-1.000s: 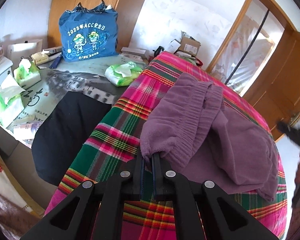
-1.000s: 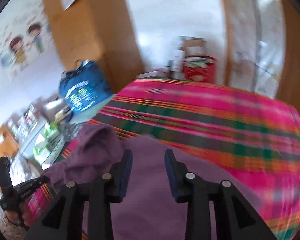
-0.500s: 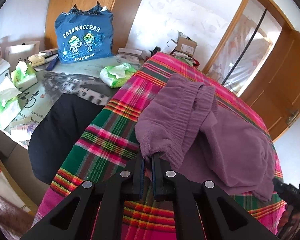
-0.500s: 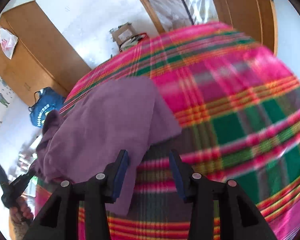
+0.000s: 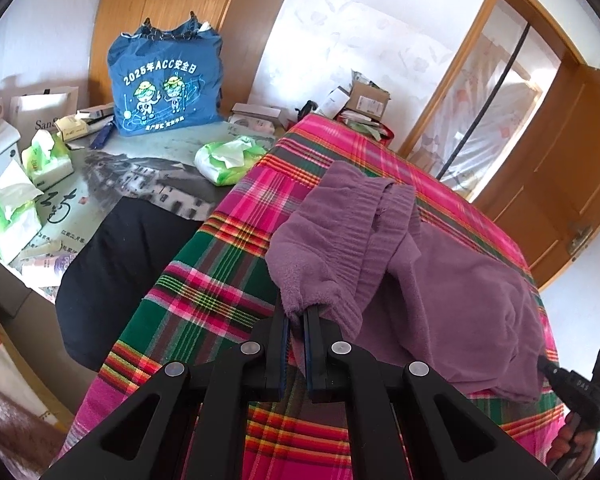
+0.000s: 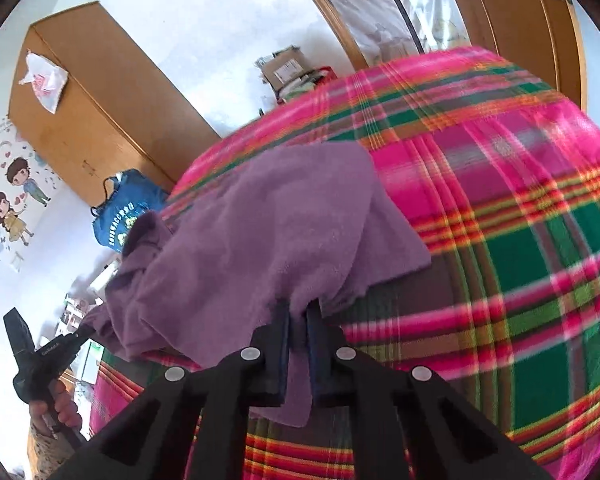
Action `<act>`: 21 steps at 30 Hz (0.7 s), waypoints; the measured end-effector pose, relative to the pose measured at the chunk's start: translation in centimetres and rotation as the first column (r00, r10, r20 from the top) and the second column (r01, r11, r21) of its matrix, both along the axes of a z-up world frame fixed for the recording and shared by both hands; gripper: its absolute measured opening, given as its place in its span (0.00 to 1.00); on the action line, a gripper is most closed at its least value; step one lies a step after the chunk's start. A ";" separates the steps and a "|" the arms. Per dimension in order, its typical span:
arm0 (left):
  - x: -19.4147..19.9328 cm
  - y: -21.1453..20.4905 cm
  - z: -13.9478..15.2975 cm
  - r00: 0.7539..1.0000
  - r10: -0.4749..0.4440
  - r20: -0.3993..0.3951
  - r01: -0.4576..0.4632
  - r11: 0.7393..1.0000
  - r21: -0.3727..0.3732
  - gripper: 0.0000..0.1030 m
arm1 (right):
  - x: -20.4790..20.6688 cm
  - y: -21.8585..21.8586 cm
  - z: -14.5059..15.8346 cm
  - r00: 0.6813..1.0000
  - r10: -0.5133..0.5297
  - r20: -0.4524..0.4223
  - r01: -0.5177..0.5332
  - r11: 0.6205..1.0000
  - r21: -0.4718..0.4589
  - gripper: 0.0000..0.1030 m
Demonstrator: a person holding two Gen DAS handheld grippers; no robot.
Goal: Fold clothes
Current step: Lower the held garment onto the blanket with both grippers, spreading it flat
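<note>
A purple fleece garment (image 5: 440,280) lies crumpled on a bed under a pink and green plaid cloth (image 5: 204,280). My left gripper (image 5: 296,314) is shut on the garment's ribbed near-left end, holding it slightly off the cloth. In the right wrist view my right gripper (image 6: 298,308) is closing its jaws, and a fold of the same garment (image 6: 284,232) is pinched between the pads at its near edge. The right gripper's body (image 5: 576,388) shows at the left view's lower right, in a hand. The left gripper's body (image 6: 40,356) appears at the right view's lower left.
A black garment (image 5: 116,264) lies on the desk left of the bed. Tissue packs (image 5: 228,158), a blue bag (image 5: 164,80) and small boxes crowd that desk. Cardboard boxes (image 5: 364,98) stand past the bed's far end. A wooden door (image 5: 572,168) is at the right.
My right gripper swung round and came down to the garment's near edge, then its wide jaws closed onto a fold. The left gripper kept its grip and barely moved.
</note>
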State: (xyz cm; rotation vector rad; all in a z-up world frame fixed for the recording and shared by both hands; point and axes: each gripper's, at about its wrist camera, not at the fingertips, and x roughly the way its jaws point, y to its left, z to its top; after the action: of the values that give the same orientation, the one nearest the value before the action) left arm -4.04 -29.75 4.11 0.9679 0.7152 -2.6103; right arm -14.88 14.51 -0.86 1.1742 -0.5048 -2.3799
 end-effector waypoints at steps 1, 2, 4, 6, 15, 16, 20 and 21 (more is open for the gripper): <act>0.1 0.1 0.2 1.000 -0.001 -0.003 0.001 1.000 0.001 0.06 | 0.2 0.1 0.4 1.000 -0.007 -0.013 0.007 1.000 -0.005 0.07; 0.1 0.1 0.3 1.000 -0.003 -0.006 0.003 1.000 0.002 0.06 | 0.3 0.5 0.7 1.000 -0.016 -0.025 0.015 1.000 -0.010 0.07; 0.2 0.3 0.6 1.000 -0.012 -0.010 0.012 1.000 0.003 0.06 | 0.4 1.5 1.4 0.998 -0.036 -0.047 0.036 0.999 -0.019 0.07; 0.3 0.7 0.9 1.000 -0.024 -0.013 0.024 1.000 0.001 0.06 | 0.3 2.2 2.0 0.997 -0.052 -0.064 0.051 0.998 -0.023 0.07; 0.9 3.4 2.1 0.992 -0.114 -0.048 0.117 0.992 0.052 0.06 | 1.0 5.2 4.9 0.979 -0.139 -0.151 0.135 0.990 -0.036 0.06; 1.0 3.6 2.3 0.991 -0.121 -0.053 0.124 0.990 0.066 0.06 | 0.9 5.4 5.2 0.976 -0.148 -0.159 0.144 0.989 -0.034 0.06; 1.4 4.2 2.3 0.988 -0.145 -0.054 0.150 0.982 0.118 0.06 | 1.2 6.8 6.1 0.965 -0.191 -0.178 0.188 0.982 -0.033 0.05; 1.6 4.3 2.2 0.987 -0.154 -0.050 0.160 0.978 0.134 0.06 | 1.4 7.3 6.3 0.961 -0.208 -0.184 0.205 0.978 -0.034 0.05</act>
State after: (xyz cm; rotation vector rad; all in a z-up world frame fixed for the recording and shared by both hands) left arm -2.46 -25.44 6.28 1.0544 0.8720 -2.7531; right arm -13.47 21.85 5.41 0.9174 -0.6065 -2.6256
